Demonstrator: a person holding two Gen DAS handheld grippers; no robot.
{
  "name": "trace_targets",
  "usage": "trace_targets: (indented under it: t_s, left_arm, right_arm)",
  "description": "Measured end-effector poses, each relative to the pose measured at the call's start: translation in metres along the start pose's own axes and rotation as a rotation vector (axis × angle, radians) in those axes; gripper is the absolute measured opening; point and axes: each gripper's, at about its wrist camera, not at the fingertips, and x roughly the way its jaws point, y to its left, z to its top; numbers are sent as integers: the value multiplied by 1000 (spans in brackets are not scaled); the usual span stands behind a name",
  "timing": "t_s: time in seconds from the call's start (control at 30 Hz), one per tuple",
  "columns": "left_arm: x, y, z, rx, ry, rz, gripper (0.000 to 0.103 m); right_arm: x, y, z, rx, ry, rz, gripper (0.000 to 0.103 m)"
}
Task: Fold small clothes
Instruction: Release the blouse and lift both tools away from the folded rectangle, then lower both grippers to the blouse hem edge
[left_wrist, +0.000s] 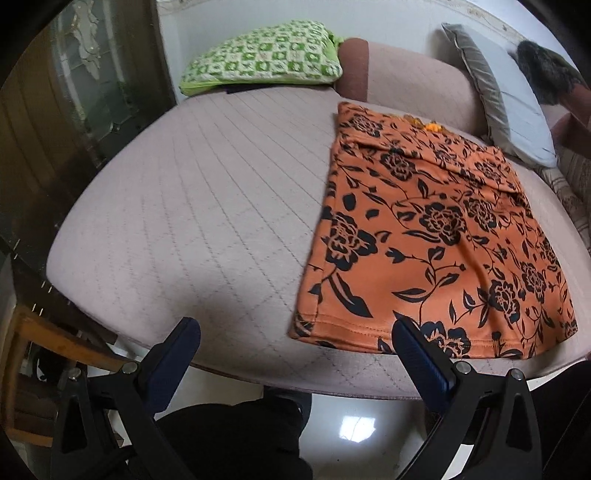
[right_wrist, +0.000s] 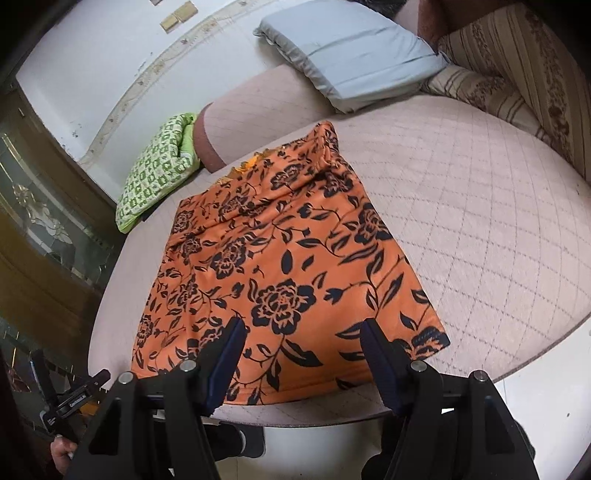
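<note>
An orange garment with black flowers (left_wrist: 436, 236) lies flat on the pink quilted cushion (left_wrist: 184, 206), its sides folded in and its hem toward me. It also shows in the right wrist view (right_wrist: 280, 266). My left gripper (left_wrist: 295, 328) is open and empty, above the cushion's front edge, left of the garment's near left corner. My right gripper (right_wrist: 301, 328) is open and empty, hovering over the garment's near hem. The left gripper also shows at the lower left of the right wrist view (right_wrist: 70, 395).
A green-and-white patterned pillow (left_wrist: 266, 59) lies at the back left. A grey pillow (right_wrist: 351, 51) and striped cushions (right_wrist: 517, 74) lie at the back right. A dark wood-and-glass cabinet (left_wrist: 74, 110) stands on the left. White floor (left_wrist: 354, 424) lies below the cushion's edge.
</note>
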Motion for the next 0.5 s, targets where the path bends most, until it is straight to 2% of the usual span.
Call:
trace_targets:
  t_s: [0.27,0.37,0.43,0.5]
  left_arm:
    - [36,1,1,-97,97,-114,103]
    - [45,2,0,-122,103,-147,101]
    - [51,4,-1,-136,110,-187,93]
    - [57,8,-1,-163,127,-243,71]
  right_arm:
    - [2,-7,-1,18,-4,-15,68]
    - [7,-11,-1,28,8,-16,68]
    - [11,-15,-1,48,18,-8,68]
    - [16,-21,-2,76,27,6,68]
